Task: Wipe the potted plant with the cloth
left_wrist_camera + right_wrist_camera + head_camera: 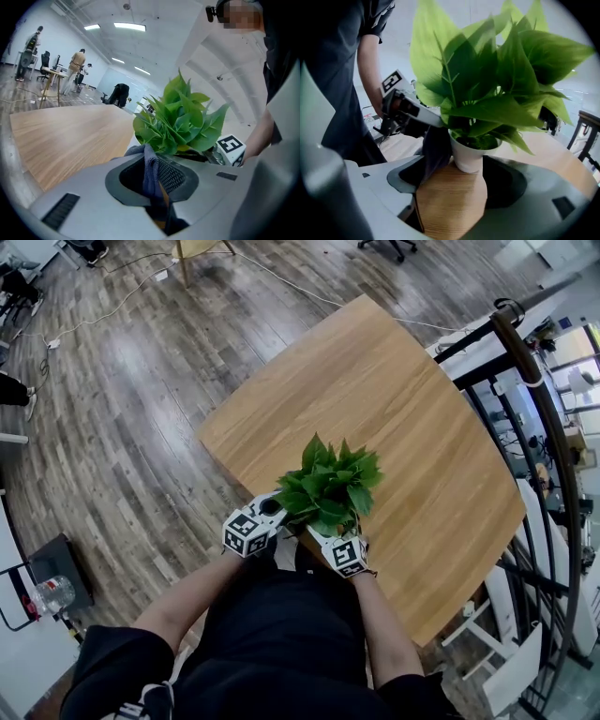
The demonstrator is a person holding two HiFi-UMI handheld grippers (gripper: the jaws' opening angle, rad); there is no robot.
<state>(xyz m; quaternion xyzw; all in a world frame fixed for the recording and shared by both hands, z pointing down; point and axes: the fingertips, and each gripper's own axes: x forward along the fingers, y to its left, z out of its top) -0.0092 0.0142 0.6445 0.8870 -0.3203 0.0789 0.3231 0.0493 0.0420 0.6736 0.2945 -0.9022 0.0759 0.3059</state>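
Since the left gripper (157, 190) clamps the cloth (149, 161) beside the potted plant (483, 108) at the table's (394, 399) near edge while the right gripper (457, 187) stands open, a hard wipe could topple it.

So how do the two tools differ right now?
The left tool is shut on the dark cloth; the right tool is open, gripping nothing. The left tool holds its cloth by the leaves; the right tool faces the white pot. Both sit close to the plant.

Wooden table (375, 427) on plank floor (122, 427) (grey-brown).
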